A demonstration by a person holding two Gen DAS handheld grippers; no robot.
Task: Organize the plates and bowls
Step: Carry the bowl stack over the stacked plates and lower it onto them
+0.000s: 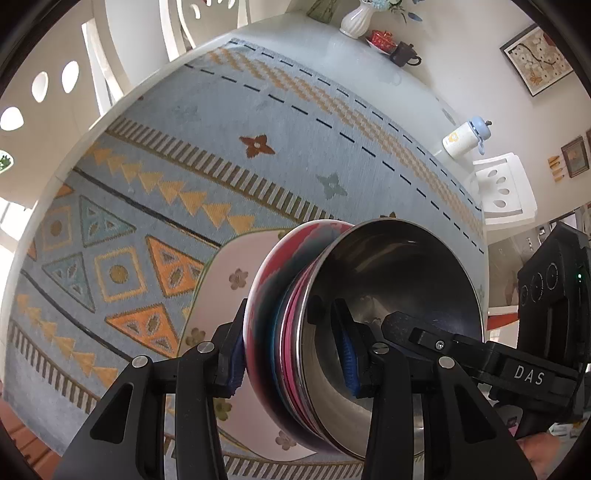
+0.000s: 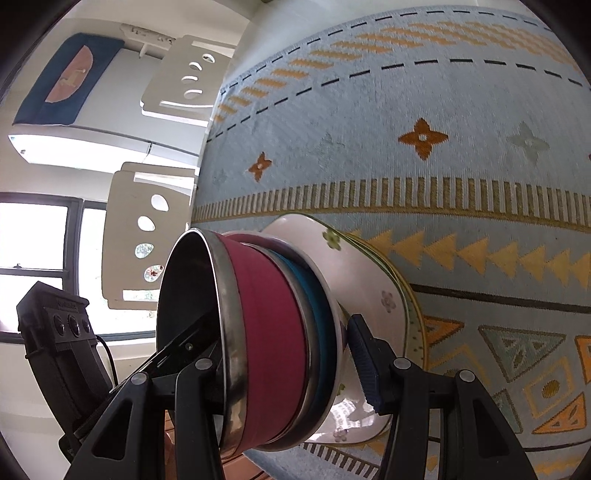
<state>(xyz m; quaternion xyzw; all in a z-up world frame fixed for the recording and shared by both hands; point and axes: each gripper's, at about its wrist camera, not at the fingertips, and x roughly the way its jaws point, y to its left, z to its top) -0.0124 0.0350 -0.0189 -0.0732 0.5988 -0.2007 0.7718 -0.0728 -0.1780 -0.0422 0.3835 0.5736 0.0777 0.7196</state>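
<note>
A nested stack of bowls point(image 1: 295, 325) rests on white flower-patterned plates point(image 1: 229, 295) on the patterned tablecloth. The top bowl is steel point(image 1: 399, 280); below it come a magenta bowl point(image 2: 273, 332) and a teal one point(image 2: 314, 295). My left gripper point(image 1: 295, 354) straddles the stack's wall, one blue pad point(image 1: 347, 354) inside the steel bowl and one outside, jaws tight on it. My right gripper point(image 2: 291, 365) straddles the stack point(image 2: 280, 325) on the opposite side, one finger inside the steel bowl, the other pad point(image 2: 365, 365) outside by the plates point(image 2: 369, 280).
The blue patterned cloth point(image 1: 221, 155) covers most of the table. At the far edge stand a white vase point(image 1: 356, 18), a red dish point(image 1: 380, 38), a dark teapot point(image 1: 404, 55) and a white bottle point(image 1: 463, 136). White chairs point(image 2: 147, 236) stand around the table.
</note>
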